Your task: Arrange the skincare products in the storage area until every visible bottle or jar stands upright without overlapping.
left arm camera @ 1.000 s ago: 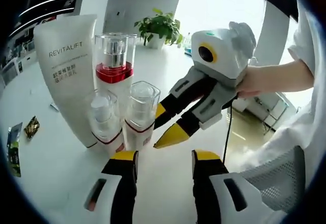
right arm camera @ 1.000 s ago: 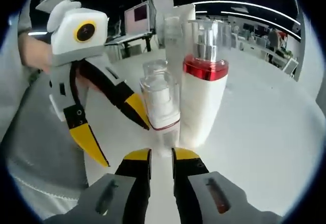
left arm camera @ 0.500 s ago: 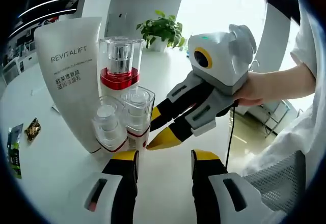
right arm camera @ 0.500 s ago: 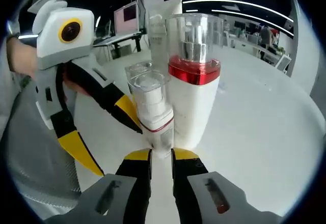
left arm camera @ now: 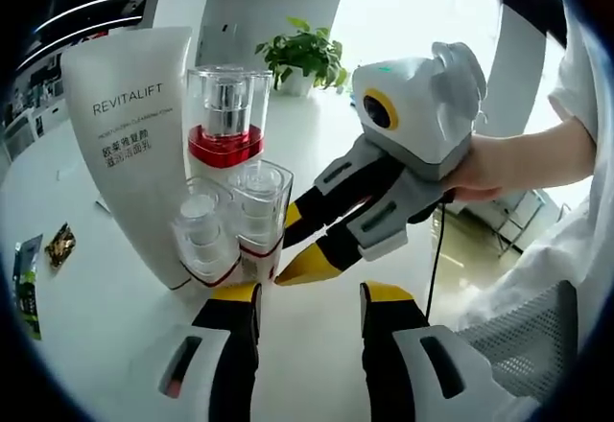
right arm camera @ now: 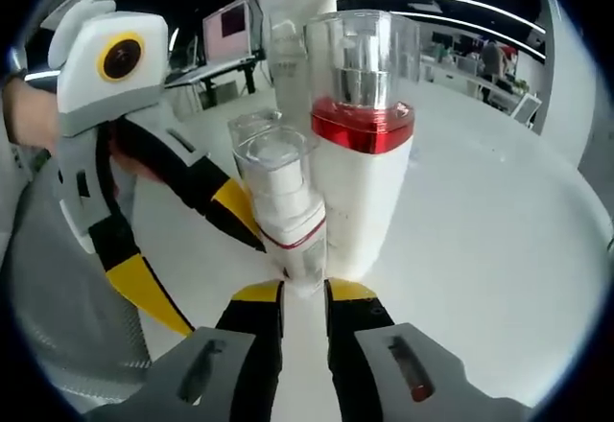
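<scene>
- In the left gripper view, the left gripper (left arm camera: 307, 297) rises from the bottom edge with its yellow-tipped jaws spread apart and nothing between them, over the white surface (left arm camera: 115, 316).
- Just beyond its jaws stand two small clear-capped bottles, the left small bottle (left arm camera: 200, 240) and the right small bottle (left arm camera: 257, 216), upright and touching side by side.
- The right gripper (left arm camera: 299, 247) comes in from the right, held by a person's hand (left arm camera: 480, 165); its jaws stand a little apart, tips right beside the base of the right small bottle.
- Whether the tips touch that bottle cannot be told.
- In the right gripper view, its narrow jaw gap points at the foot of the near small bottle.
- Behind the small pair stands the tall pump bottle (left arm camera: 226, 120) with a red collar and clear cap, upright.
- Left of it, the white REVITALIFT tube (left arm camera: 129, 144) stands on its cap, close against the group.
- Farther left on the surface lie small sachets (left arm camera: 59, 242).
- At the far end stands a potted plant (left arm camera: 302, 53).
</scene>
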